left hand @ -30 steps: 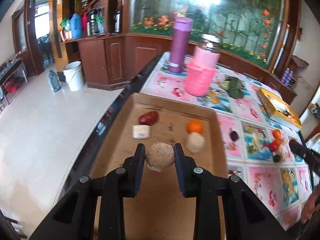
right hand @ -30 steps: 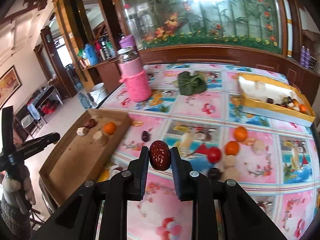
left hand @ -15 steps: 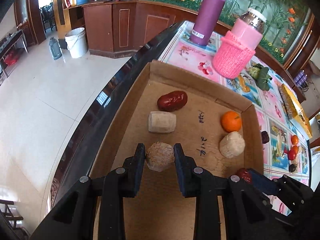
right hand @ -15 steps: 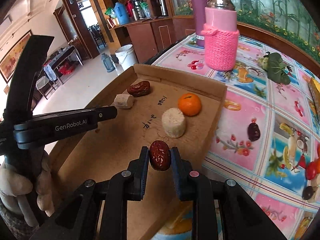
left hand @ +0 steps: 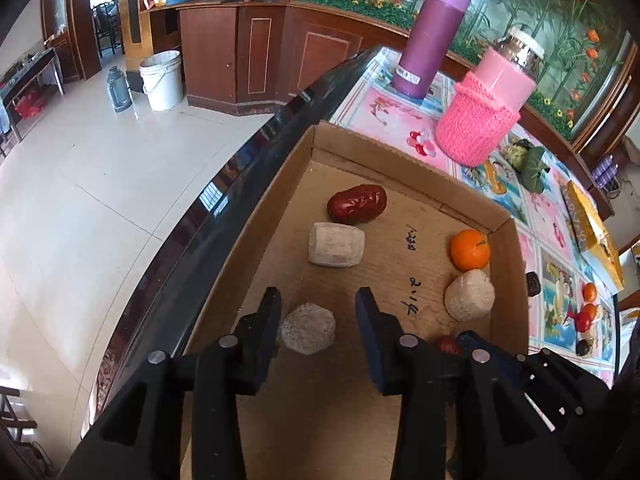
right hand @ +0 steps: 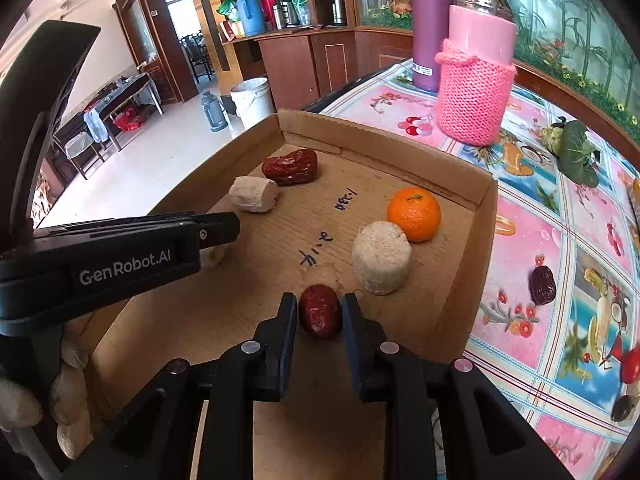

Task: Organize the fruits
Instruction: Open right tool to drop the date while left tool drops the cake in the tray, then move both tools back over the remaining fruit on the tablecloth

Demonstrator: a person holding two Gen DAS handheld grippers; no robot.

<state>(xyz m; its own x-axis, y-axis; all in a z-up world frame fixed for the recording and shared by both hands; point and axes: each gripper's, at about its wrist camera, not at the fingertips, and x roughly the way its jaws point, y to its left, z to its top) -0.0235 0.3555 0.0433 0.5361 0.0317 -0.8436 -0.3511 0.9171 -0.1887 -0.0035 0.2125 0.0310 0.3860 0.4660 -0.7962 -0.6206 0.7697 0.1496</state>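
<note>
Over cardboard tray (left hand: pixel 400 408), left gripper (left hand: pixel 318 314) spread, right gripper (right hand: pixel 320 310) pinching date (right hand: pixel 319 311).

Likely a home: dining table (left hand: pixel 372 100), thermoses (right hand: pixel 250 12).

Black hand-held gripper (right hand: pixel 320 312), silver screws (right hand: pixel 251 347)

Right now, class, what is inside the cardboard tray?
Inside the cardboard tray: an orange, a red date at the back, three pale cylinders, and a second date in the right tool. The left tool hides most of one cylinder in the right view.
</note>
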